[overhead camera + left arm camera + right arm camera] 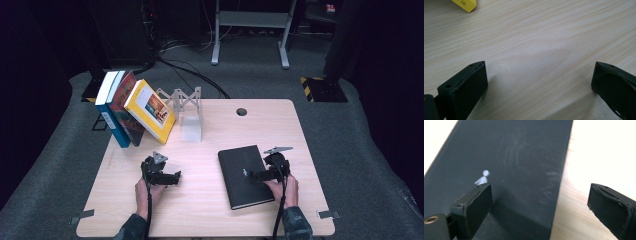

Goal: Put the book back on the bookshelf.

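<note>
Looks like the pick-up step on the black book, lying flat on the near right part of the table. Right gripper spread wide open, one jaw over the cover, the other past the book's right edge above bare wood, straddling that edge. Next move probably calls for dropping lower and closing on that edge, then tipping the book upright. Left gripper also wide open, holding nothing, parked over empty tabletop at the near left. Far left: yellow book plus two more leaning books beside a grey metal bookend rack, slot apparently free.
</note>
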Demonstrator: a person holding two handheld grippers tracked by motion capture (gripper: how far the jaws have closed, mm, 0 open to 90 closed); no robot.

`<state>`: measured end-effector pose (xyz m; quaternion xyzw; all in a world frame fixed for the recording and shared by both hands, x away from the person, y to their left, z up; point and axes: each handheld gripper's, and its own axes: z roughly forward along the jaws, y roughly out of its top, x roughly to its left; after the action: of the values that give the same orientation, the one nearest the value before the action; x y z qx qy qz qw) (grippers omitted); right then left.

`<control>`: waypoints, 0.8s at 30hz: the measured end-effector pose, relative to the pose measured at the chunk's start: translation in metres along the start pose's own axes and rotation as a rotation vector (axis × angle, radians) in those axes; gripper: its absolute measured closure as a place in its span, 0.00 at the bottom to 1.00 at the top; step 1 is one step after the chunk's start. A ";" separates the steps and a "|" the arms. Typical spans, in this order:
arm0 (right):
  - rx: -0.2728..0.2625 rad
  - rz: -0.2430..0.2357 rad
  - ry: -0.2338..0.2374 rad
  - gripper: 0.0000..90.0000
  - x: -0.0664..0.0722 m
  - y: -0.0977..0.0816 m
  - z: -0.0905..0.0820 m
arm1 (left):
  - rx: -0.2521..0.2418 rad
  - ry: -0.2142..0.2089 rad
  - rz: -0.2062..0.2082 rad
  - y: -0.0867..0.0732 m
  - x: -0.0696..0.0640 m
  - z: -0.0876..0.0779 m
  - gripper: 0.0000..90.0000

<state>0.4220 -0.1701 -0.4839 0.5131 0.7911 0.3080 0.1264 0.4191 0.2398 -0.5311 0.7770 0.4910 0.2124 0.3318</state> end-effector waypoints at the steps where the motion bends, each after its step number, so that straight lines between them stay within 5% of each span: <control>1: 0.004 -0.011 0.011 0.00 0.003 0.004 0.000 | 0.008 -0.004 0.003 0.000 0.000 -0.001 0.00; 7: 0.048 -0.090 0.015 0.00 0.034 0.022 0.008 | 0.007 -0.002 0.000 0.000 0.000 -0.001 0.00; 12: 0.071 -0.113 -0.060 0.00 0.042 0.023 0.019 | 0.009 0.000 -0.003 0.000 0.000 -0.001 0.00; 16: 0.045 -0.097 -0.082 0.00 0.035 0.021 0.018 | 0.009 0.000 -0.004 0.000 0.000 -0.001 0.00; 18: 0.043 0.002 0.003 0.00 0.018 0.015 0.020 | 0.011 0.001 0.002 0.000 0.000 -0.001 0.01; 20: 0.034 0.051 0.058 0.00 0.010 0.011 0.022 | 0.007 0.001 0.000 0.000 0.000 -0.001 0.00; 24: 0.044 0.027 0.037 0.02 0.013 0.013 0.021 | -0.003 0.009 -0.009 0.000 -0.001 0.000 0.01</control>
<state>0.4367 -0.1476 -0.4902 0.5207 0.7929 0.3017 0.0963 0.4185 0.2395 -0.5313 0.7733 0.4957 0.2150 0.3318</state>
